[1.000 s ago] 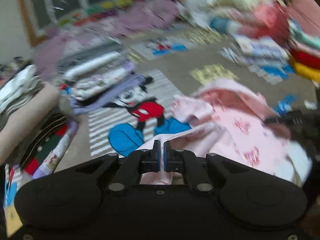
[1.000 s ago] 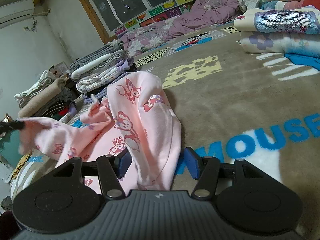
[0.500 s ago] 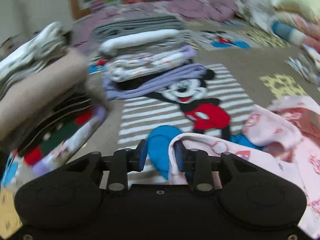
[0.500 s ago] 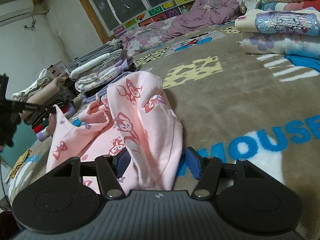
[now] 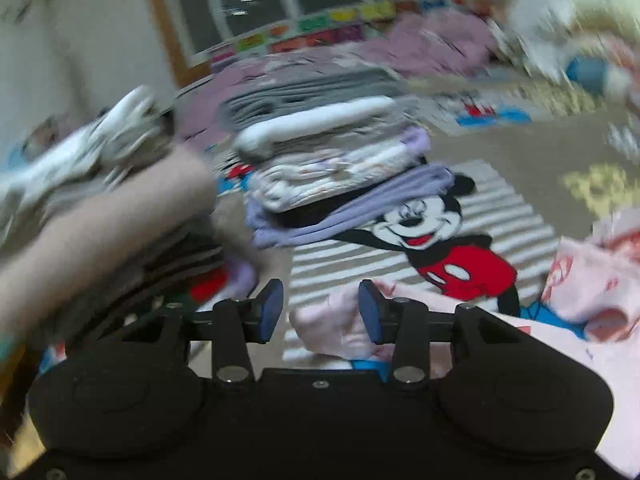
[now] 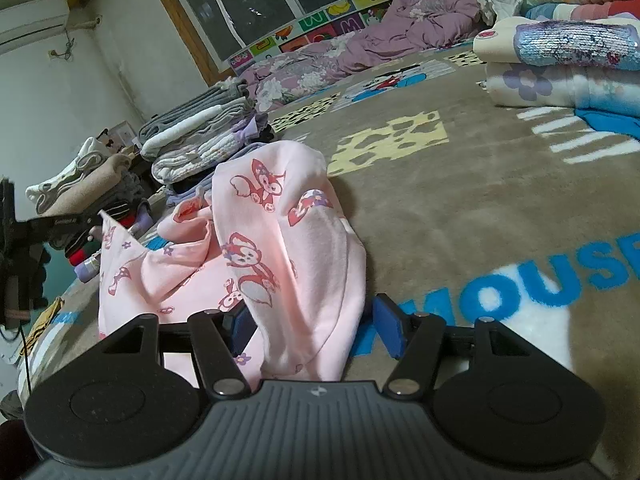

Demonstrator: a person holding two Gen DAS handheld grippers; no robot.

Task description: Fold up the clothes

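**Pink pyjama piece half laid out, one end being let go**

While the left gripper (image 5: 320, 308) is spreading its blue-padded jaws, a crumpled corner of the pale pink cotton garment with red cartoon fox prints (image 6: 280, 248) sits between them, and as far as I can see neither pad is pressing on it. Looks to me like a release, so that end can settle onto the brown plush Mickey Mouse carpet (image 6: 480, 200).

The right gripper (image 6: 316, 328) has its jaws set wide either side of a thick bunched fold of the same garment. There's a visible gap by the right pad; the left pad is hidden behind the cloth, so I'd call it loosely straddling, not pinching (a grip from that side I can't fully rule out). My guess is it's parked there to keep that end anchored.

The garment lies rumpled on the carpet between the two tools, one part humped up, so not flat enough to fold yet. Just beyond it are two tidy stacks of folded clothes (image 5: 332, 160), presumably where it ends up. The left view is pretty blurry, so don't trust small details there.
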